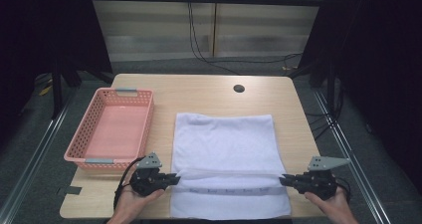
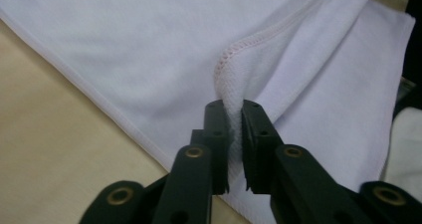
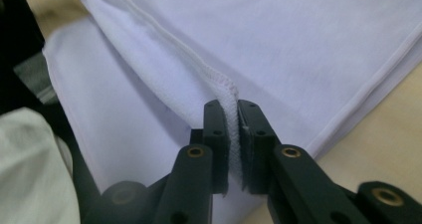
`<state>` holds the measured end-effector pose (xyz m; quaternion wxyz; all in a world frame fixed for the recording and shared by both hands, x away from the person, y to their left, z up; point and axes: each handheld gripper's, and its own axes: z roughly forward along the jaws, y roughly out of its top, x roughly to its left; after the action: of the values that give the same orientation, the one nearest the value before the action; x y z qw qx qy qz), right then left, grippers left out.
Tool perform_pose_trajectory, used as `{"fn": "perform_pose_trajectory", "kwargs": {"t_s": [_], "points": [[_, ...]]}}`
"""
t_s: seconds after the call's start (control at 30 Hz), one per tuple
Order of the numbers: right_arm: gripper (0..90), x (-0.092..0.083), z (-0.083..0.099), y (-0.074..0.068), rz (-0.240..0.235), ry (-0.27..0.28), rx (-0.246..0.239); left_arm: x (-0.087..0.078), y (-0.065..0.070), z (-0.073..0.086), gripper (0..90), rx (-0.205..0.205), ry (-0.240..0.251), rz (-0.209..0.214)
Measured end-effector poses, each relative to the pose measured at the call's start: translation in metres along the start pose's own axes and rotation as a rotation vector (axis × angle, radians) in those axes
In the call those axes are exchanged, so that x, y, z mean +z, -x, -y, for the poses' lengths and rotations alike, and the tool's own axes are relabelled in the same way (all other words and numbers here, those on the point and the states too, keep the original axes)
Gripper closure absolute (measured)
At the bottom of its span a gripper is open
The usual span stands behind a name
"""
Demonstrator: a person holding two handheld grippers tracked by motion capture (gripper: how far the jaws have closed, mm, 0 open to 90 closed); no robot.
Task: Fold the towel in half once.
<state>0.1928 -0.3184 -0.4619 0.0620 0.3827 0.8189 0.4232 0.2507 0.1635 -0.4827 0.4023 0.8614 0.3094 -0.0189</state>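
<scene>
Pink basket [image 1: 110,129] sits empty at table's [image 1: 209,92] left, just beside the white towel [image 1: 224,139], which lies flat mid-table w/ its near part hanging off the front edge. L gripper [image 1: 175,178] is clamped on the towel's left hem [image 2: 234,109], R gripper [image 1: 283,180] likewise pinches the right hem [image 3: 230,109], stitched edge stretched taut btwn them across the near part of the cloth. Looks like a fold in hand, probably mid-step: next move calls for both hands carrying that edge together, level and at equal pace, keeping tension so the layer lands square w/o bunching, then letting go.
</scene>
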Motion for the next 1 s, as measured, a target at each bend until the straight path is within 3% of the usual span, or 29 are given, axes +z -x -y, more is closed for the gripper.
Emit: {"fn": "perform_pose_trajectory", "kwargs": {"t_s": [0.1,0.23,0.3,0.37,0.43,0.53,0.6,0.67,0.77,0.87,0.93,1.0], "points": [[81.6,0.004,0.009,-0.005,-0.016,-0.04,0.0,0.006,0.005,0.003,85.2,0.037,-0.047,0.007],[78.4,-0.002,0.015,-0.014,-0.009,-0.052,-0.012,-0.004,0.011,0.006,83.9,0.043,-0.012,0.044],[77.3,-0.005,0.018,-0.016,-0.014,-0.049,0.0,-0.008,0.015,0.008,82.3,0.072,-0.021,0.087],[73.8,-0.009,0.02,-0.02,0.007,-0.05,0.003,-0.011,0.019,0.009,80.7,0.12,-0.037,0.075],[69.1,-0.012,0.02,-0.024,-0.027,-0.044,0.016,-0.014,0.021,0.009,78.7,0.121,-0.059,0.085],[67.7,-0.012,0.021,-0.033,-0.035,-0.083,-0.011,-0.022,0.024,0.014,73.8,0.121,-0.063,0.116],[63.6,-0.015,0.022,-0.038,-0.056,-0.079,-0.012,-0.028,0.027,0.015,71.5,0.128,-0.045,0.161],[58.1,-0.02,0.023,-0.04,-0.057,-0.051,-0.008,-0.035,0.026,0.015,66.4,0.116,-0.008,0.175],[52.6,-0.017,0.019,-0.03,0.016,-0.008,0.015,-0.038,0.015,0.007,62.2,0.079,0.048,0.107],[49.1,-0.006,0.009,-0.014,0.067,0.003,0.021,-0.024,-0.002,-0.005,61.7,0.032,0.098,0.062],[48.3,0.003,0.001,-0.004,0.095,0.012,0.031,-0.013,-0.004,-0.014,60.9,0.042,0.053,-0.005],[48.0,0.013,-0.007,0.006,0.118,0.016,0.03,-0.001,-0.004,-0.025,60.0,0.088,0.025,-0.04]]}}
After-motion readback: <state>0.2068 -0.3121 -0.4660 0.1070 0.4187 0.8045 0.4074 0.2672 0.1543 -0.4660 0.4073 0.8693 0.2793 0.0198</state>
